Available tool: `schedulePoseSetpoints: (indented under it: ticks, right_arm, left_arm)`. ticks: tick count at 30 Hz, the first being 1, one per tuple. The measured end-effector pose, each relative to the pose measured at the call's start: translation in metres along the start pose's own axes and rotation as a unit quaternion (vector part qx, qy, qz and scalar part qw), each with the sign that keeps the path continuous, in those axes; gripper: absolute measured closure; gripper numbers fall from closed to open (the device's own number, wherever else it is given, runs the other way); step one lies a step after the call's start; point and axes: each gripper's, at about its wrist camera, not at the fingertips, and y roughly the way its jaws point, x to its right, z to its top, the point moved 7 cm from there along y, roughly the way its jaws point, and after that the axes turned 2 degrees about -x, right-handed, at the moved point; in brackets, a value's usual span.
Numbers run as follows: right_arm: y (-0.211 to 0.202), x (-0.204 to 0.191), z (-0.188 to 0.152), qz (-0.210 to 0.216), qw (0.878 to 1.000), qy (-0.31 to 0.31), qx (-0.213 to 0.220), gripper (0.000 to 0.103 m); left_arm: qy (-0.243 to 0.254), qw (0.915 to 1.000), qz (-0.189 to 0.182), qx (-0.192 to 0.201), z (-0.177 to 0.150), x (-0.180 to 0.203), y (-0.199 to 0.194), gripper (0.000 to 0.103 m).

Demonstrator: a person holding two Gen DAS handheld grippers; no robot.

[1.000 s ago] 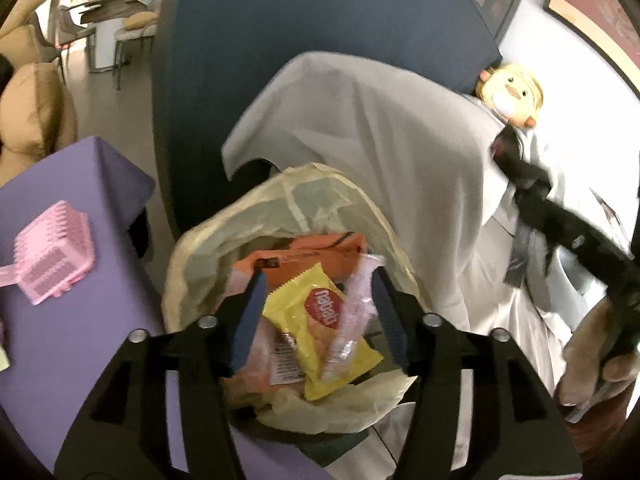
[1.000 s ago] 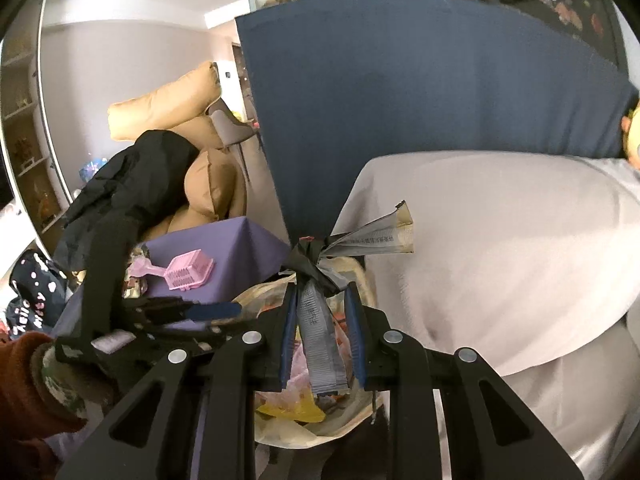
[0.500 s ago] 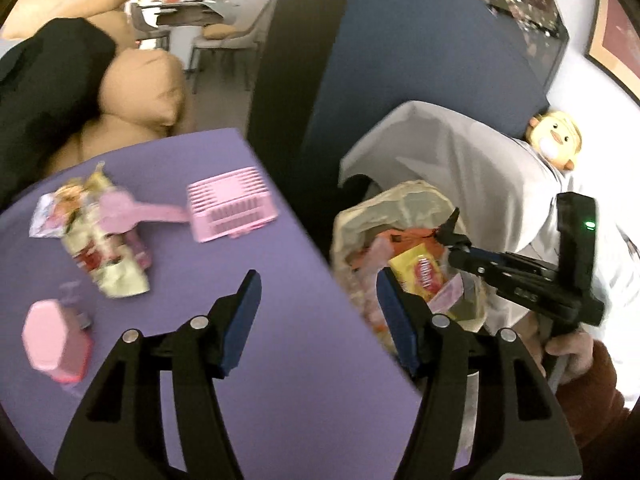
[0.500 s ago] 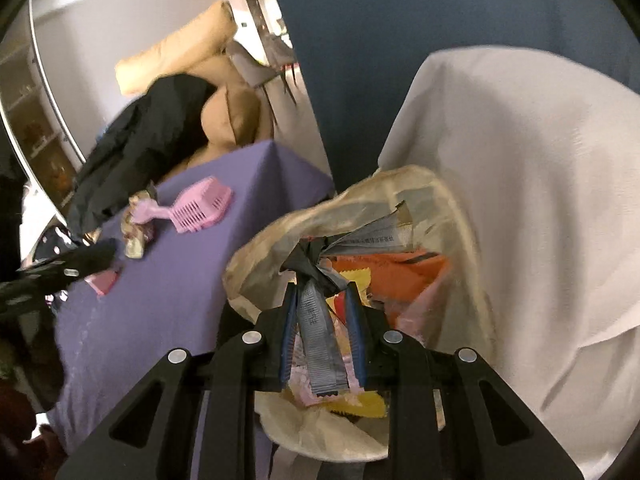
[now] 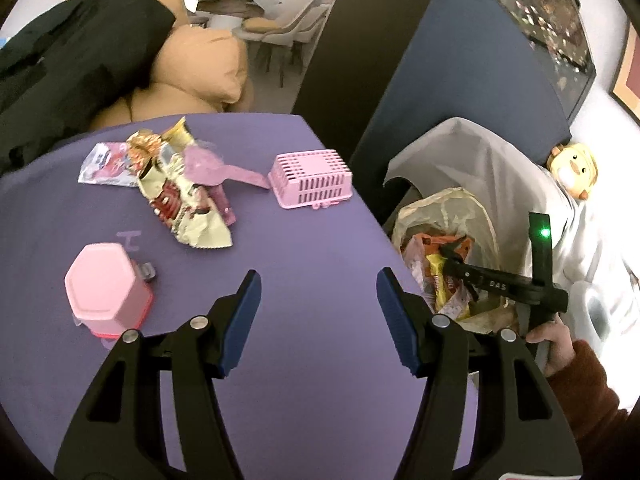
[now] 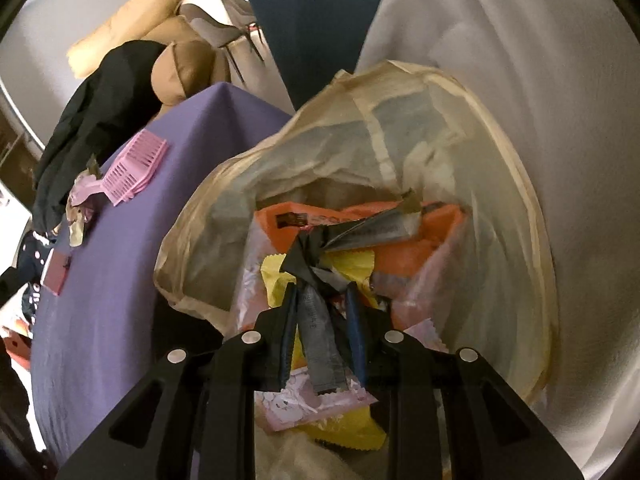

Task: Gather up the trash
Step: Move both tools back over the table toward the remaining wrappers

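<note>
My right gripper hangs over the mouth of the yellowish trash bag. A crumpled grey and black wrapper stands between its blue pads, and the jaws are opening. Under it the bag holds an orange packet, a yellow packet and a pink one. My left gripper is open and empty over the purple table. Ahead of it to the left lies a heap of crumpled snack wrappers. The left wrist view also shows the right gripper reaching into the bag.
A pink slotted scoop lies at the table's far edge, a pink hexagonal box at the left. A white sheet drapes the furniture behind the bag, with a blue panel behind. Black clothing and tan cushions sit beyond the table.
My left gripper swung from over the bag to over the table, still open. My right gripper sank toward the bag's mouth with the grey wrapper between its pads.
</note>
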Motion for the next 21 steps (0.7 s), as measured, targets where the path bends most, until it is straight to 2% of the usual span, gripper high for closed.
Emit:
schedulePoseSetpoints:
  ticks: [9, 14, 16, 17, 21]
  right_arm:
    - [-0.034, -0.007, -0.003, -0.032, 0.999, -0.025, 0.01, 0.046]
    - [-0.071, -0.018, 0.005, -0.021, 0.998, -0.02, 0.053, 0.043]
    - [-0.089, -0.035, 0.011, -0.002, 0.996, -0.03, 0.083, 0.035]
    - [-0.094, -0.042, 0.013, 0.005, 0.995, -0.036, 0.091, 0.034]
    - [-0.104, -0.092, 0.018, 0.015, 0.991, -0.096, 0.091, 0.034]
  left_arm:
    - [-0.016, 0.9998, 0.001, 0.013, -0.004, -0.016, -0.012, 0.042]
    - [-0.033, 0.9988, 0.003, 0.034, -0.003, -0.034, -0.029, 0.042]
    - [-0.042, 0.9978, 0.009, 0.051, -0.001, -0.048, -0.041, 0.042]
    - [-0.046, 0.9971, 0.015, 0.058, 0.0, -0.055, -0.046, 0.042]
    - [-0.059, 0.9943, 0.04, 0.08, 0.004, -0.087, -0.064, 0.042]
